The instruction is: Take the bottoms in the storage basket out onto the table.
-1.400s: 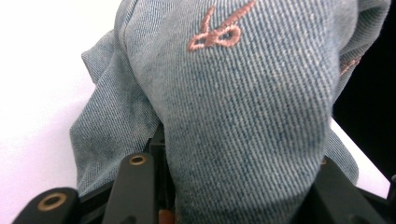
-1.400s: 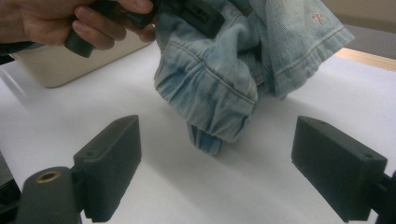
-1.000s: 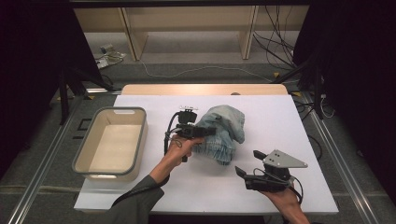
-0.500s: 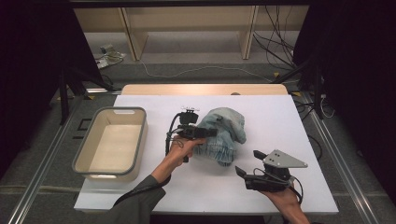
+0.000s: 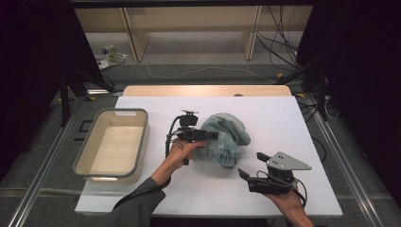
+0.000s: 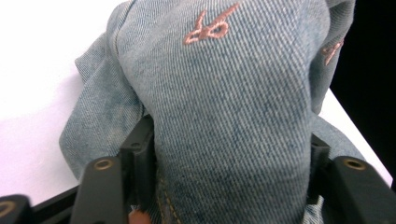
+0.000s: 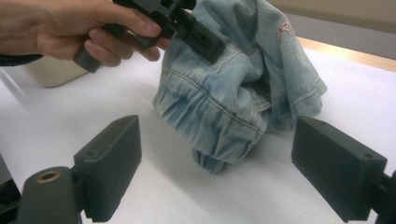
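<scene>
Garment: a crumpled denim piece [image 5: 221,138] sits mid-worktop [image 5: 293,118], right of the beige bin [image 5: 113,147].
Left tongs [image 6: 229,158]: jaws have just been opening; a fold of denim bulges between them, and whether the pads grip it is hard to tell.
Right tongs [image 7: 215,172]: wide open, empty, near the heap.
Step advice: let the fold drop fully before pulling back, so no cloth snags.
Change: the heap has slumped lower and wider.

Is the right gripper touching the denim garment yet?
Apart. In the right gripper view its open jaws stand wide, with bare white table between them and the denim garment; the high view shows the right gripper short of it.
</scene>
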`<move>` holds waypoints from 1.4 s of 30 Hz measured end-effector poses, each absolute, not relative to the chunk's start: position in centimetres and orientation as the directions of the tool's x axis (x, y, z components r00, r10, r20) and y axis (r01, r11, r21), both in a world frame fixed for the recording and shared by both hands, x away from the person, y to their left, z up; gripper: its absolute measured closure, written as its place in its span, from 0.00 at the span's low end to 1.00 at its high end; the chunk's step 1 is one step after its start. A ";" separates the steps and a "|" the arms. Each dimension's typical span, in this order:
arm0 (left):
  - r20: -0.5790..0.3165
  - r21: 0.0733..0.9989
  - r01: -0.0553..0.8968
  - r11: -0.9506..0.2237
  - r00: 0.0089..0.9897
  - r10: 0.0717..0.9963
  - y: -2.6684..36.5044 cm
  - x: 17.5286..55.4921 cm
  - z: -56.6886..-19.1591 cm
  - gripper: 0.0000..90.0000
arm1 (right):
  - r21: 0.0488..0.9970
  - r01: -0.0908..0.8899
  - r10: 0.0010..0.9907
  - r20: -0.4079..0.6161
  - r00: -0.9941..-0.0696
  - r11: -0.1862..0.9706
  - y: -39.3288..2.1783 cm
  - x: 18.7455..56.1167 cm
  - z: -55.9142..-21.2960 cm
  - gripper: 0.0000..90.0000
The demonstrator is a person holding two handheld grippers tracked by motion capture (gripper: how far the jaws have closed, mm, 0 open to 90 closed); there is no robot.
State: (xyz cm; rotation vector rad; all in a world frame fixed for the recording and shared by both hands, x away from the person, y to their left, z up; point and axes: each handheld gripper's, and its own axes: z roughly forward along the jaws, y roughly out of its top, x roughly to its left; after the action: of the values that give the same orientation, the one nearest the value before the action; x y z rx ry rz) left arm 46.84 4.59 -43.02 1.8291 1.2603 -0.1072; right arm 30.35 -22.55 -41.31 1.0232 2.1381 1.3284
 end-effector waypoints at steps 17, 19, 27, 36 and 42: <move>-0.533 0.605 0.789 -0.108 0.503 0.680 5.5 46.6 -42.4 0.27 | 0.890 0.366 0.770 0.029 -0.638 0.270 -22.5 30.3 -41.4 0.19; -0.534 0.603 0.790 -0.109 0.501 0.681 5.7 46.6 -42.3 0.24 | 0.890 0.366 0.770 0.028 -0.638 0.270 -22.5 30.3 -41.4 0.19; -0.543 0.610 0.786 -0.096 0.503 0.672 6.6 46.5 -41.9 0.17 | 0.891 0.364 0.769 0.027 -0.639 0.271 -22.5 30.3 -41.4 0.19; -0.548 0.610 0.788 -0.082 0.494 0.675 7.2 46.2 -42.1 0.08 | 0.890 0.365 0.768 0.027 -0.639 0.272 -22.5 30.3 -41.4 0.19; -0.549 0.617 0.784 -0.065 0.488 0.679 7.9 46.1 -42.2 0.07 | 0.890 0.367 0.770 0.028 -0.637 0.271 -22.5 30.3 -41.4 0.19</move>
State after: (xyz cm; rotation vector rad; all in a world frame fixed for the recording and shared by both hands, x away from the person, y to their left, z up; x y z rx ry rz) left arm 46.09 7.93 -42.18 1.7880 1.2357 -0.1396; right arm 30.25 -22.51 -41.35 1.0277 2.1361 1.3256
